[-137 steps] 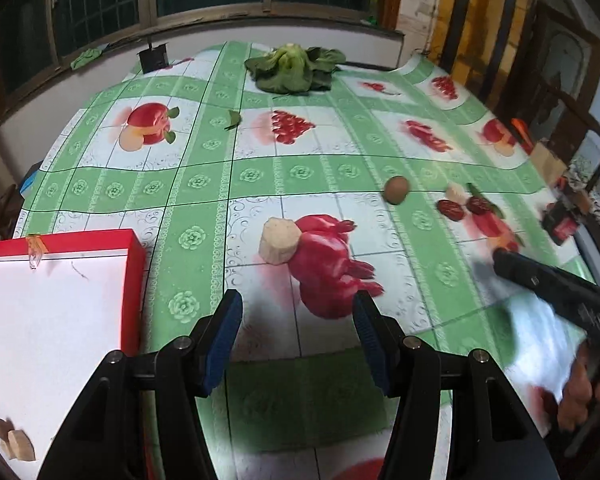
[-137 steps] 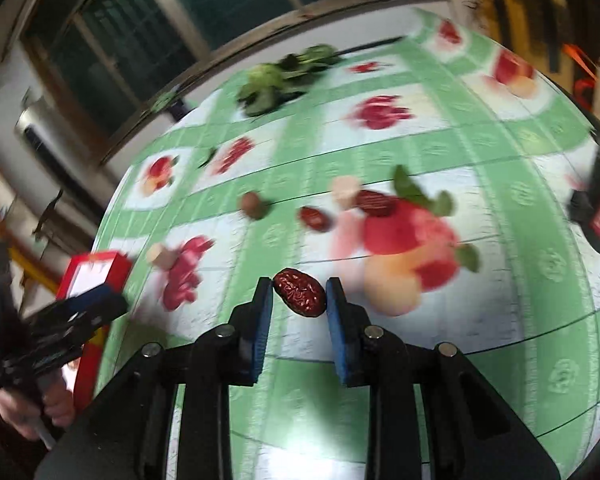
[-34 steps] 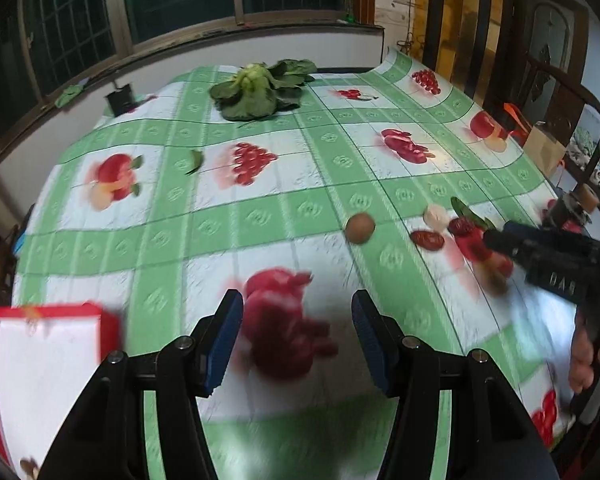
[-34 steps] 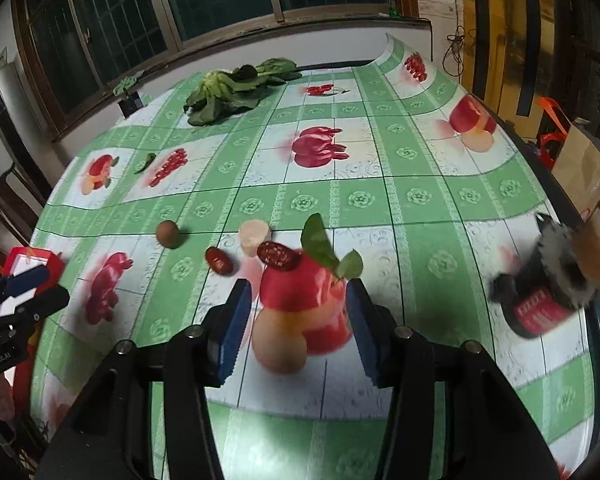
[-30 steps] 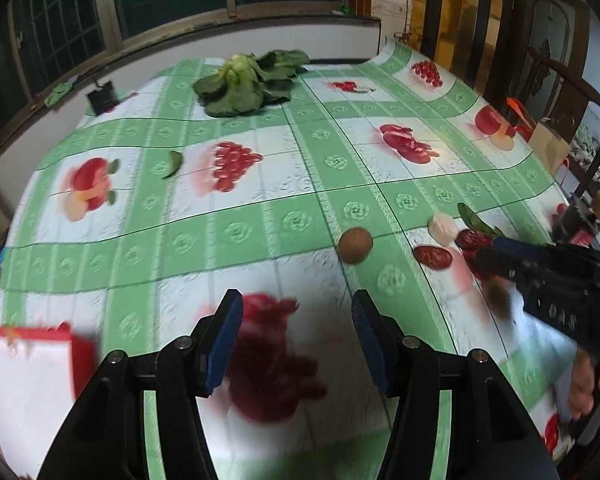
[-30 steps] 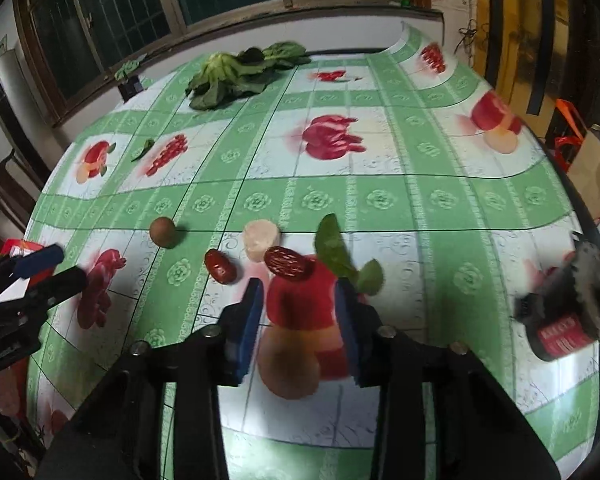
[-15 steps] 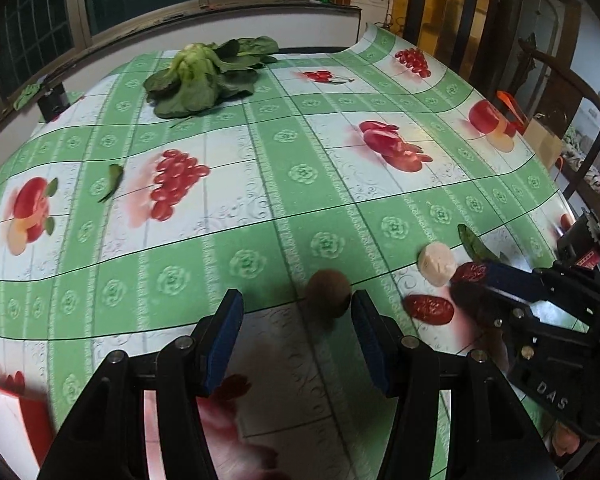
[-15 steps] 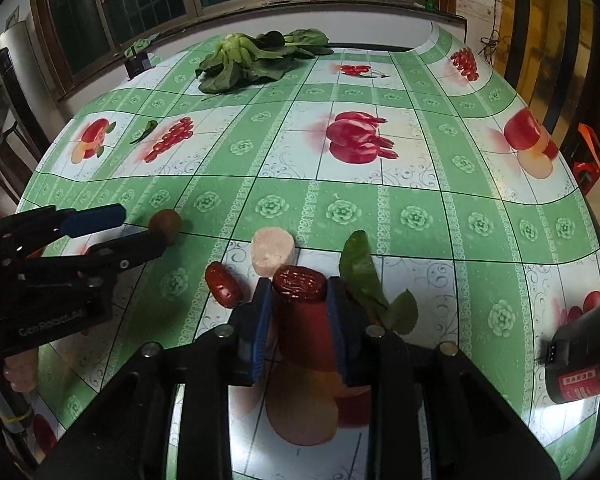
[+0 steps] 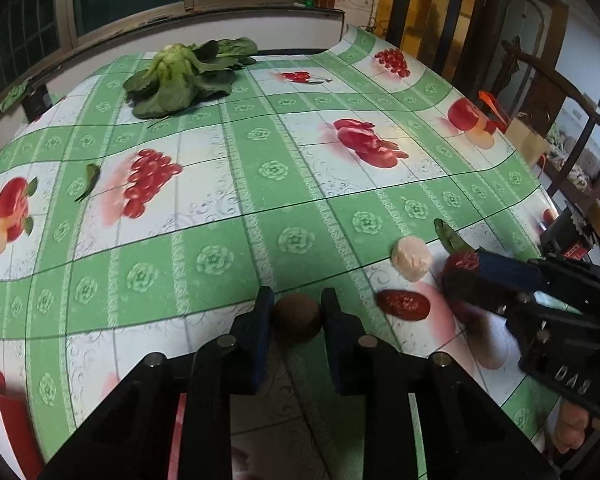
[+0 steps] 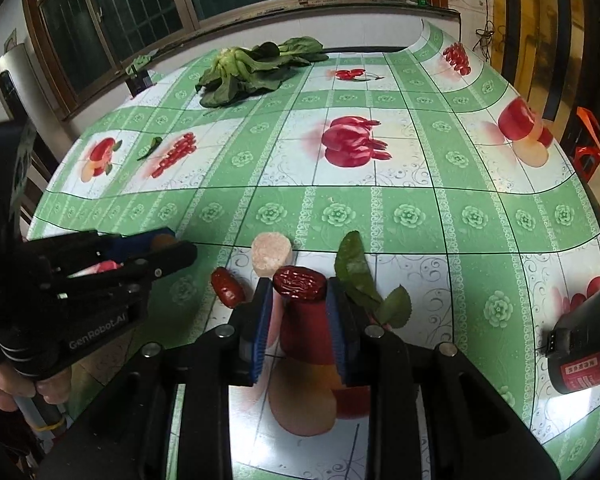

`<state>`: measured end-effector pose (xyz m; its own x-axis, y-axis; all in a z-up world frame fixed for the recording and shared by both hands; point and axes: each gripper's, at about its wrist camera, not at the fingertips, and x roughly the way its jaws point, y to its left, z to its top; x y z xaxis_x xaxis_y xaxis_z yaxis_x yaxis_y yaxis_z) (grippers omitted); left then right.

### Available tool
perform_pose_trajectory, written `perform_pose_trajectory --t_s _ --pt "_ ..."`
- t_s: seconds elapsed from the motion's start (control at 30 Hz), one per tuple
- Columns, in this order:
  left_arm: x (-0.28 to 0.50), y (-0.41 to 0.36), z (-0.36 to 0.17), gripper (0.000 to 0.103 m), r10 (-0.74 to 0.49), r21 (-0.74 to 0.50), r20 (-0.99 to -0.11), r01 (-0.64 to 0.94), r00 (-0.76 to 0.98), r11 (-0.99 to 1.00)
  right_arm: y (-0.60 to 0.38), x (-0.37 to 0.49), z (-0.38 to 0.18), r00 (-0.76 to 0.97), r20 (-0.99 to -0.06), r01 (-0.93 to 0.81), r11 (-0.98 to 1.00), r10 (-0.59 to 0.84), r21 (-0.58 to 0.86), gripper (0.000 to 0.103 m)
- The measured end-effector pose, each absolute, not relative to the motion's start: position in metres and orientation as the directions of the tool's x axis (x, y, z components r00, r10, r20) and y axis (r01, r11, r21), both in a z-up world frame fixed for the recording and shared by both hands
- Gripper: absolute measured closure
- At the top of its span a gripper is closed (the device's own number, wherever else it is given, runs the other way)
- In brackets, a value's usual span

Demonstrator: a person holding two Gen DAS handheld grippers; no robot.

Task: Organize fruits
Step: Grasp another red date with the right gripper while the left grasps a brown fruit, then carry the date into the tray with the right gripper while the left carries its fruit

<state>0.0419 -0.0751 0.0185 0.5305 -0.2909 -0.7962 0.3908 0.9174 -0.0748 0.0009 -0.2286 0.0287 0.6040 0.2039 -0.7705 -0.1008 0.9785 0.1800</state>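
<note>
My left gripper (image 9: 296, 312) is shut on a small brown round fruit (image 9: 297, 324) on the tablecloth. My right gripper (image 10: 299, 298) is shut on a dark red date (image 10: 300, 283); it shows at the right of the left wrist view (image 9: 462, 270). A second red date (image 9: 404, 304) lies on the cloth between the grippers, also in the right wrist view (image 10: 227, 287). A pale round slice (image 10: 271, 254) lies just behind the held date, also in the left wrist view (image 9: 411, 258).
A bunch of leafy greens (image 9: 184, 74) lies at the far side of the table. Loose green leaves (image 10: 360, 276) lie right of the held date. A black-and-red device (image 10: 580, 344) sits at the table's right edge. A red box corner (image 9: 4, 400) shows lower left.
My left gripper has moved forward to the brown fruit and closed on it. My right gripper has advanced to the date and its fingers now hold it.
</note>
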Motion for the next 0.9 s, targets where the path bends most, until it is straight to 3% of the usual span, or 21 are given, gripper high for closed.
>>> perform_pose_trajectory --t_s 0.43,0.9 --pt "-0.027 -0.012 0.05 0.08 -0.258 -0.084 -0.746 0.298 0.614 0.951 -0.211 -0.011 0.042 0.625 -0.712 -0.131 0.942 0.32 0.309 0.074" --pt "-0.122 0.145 0.085 0.08 0.037 0.001 -0.684 -0.05 0.729 0.999 -0.008 -0.06 0.061 0.534 -0.678 -0.456 0.847 0.506 0.273 0.074"
